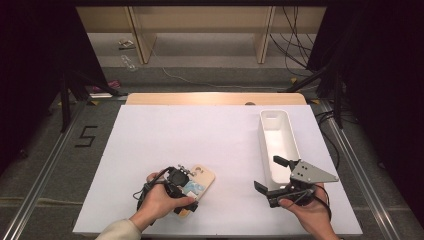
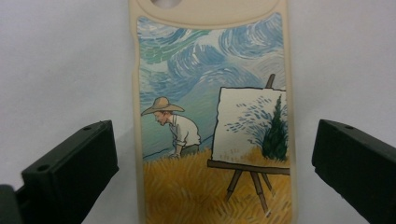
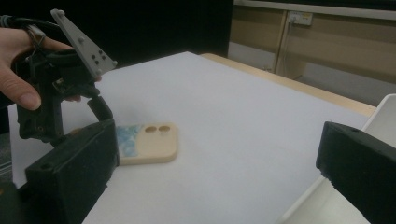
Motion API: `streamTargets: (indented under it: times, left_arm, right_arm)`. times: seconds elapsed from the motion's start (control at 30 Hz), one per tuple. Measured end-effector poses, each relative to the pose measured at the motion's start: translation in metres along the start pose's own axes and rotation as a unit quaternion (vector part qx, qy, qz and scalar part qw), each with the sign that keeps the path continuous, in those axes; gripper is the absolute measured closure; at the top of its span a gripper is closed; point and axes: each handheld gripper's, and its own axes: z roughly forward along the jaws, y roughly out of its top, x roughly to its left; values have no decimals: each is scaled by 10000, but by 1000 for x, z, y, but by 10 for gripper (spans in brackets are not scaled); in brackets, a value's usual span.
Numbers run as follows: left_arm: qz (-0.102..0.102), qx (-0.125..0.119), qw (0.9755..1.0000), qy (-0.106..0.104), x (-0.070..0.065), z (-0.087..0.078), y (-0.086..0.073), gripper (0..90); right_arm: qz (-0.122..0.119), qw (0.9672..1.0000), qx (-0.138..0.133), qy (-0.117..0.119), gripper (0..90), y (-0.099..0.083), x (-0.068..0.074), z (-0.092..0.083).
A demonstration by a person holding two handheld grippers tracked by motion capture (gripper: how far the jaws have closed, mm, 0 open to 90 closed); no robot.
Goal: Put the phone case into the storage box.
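Observation:
A beige phone case [image 1: 204, 176] printed with a painter in a wheat field lies flat on the white table near the front left. My left gripper [image 1: 186, 194] hangs over its near end, pointing down. In the left gripper view the case [image 2: 210, 70] runs up between the two black jaws of the left gripper [image 2: 215, 163], with a narrow gap on each side, so the jaws are open and touch nothing. My right gripper [image 1: 270, 175] is held open at the front right beside the bin, with nothing in it. Its view shows the case [image 3: 152, 140] and the left gripper [image 3: 93, 116] beyond.
A long white bin [image 1: 264, 131] stands at the right of the table, its interior bare where visible; its rim [image 3: 383, 112] shows by the right jaw. The white table cover [image 1: 200, 130] stretches back to a wooden edge. Dark stands and cables lie beyond.

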Motion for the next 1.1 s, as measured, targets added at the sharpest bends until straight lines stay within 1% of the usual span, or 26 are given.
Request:
streamTargets:
  times: [0.03, 0.07, 0.1, 0.27, 0.33, 0.43, 0.63, 0.77, 1.0, 1.1]
  left_arm:
    - [2, 72, 10000, 2, 1, 1, 1, 0]
    - [-54, 171, 9998, -5, 1, 2, 2, 0]
    - [-54, 171, 9998, -5, 1, 2, 2, 0]
    - [-216, 334, 9992, -91, 3, 5, 5, 0]
    - [-280, 382, 9989, -72, 4, 7, 6, 3]
    - [-322, 431, 9985, -89, 4, 8, 7, 5]
    - [-294, 557, 9980, -42, 2, 11, 8, 10]
    - [-319, 592, 9977, -18, 2, 12, 10, 10]
    - [-194, 730, 9971, 49, 1, 13, 12, 15]
    - [-96, 787, 9968, 103, 0, 14, 13, 19]
  right_arm:
    - [6, 10000, 3, 2, 4, 0, 0, 0]
    - [5, 10000, 1, 8, 4, 0, 0, 0]
    - [2, 10000, -2, 5, 4, 0, 0, 0]
    - [4, 10000, -2, 7, 4, 0, 0, 0]
    - [1, 10000, -4, 11, 4, 0, 0, 0]
    - [6, 10000, -2, 13, 4, 0, 0, 0]
    - [3, 10000, -5, 14, 4, 0, 0, 0]
    - [0, 10000, -4, 17, 4, 0, 0, 0]
    - [3, 10000, -6, 30, 4, 0, 0, 1]
    - [7, 10000, -5, 29, 4, 0, 0, 0]
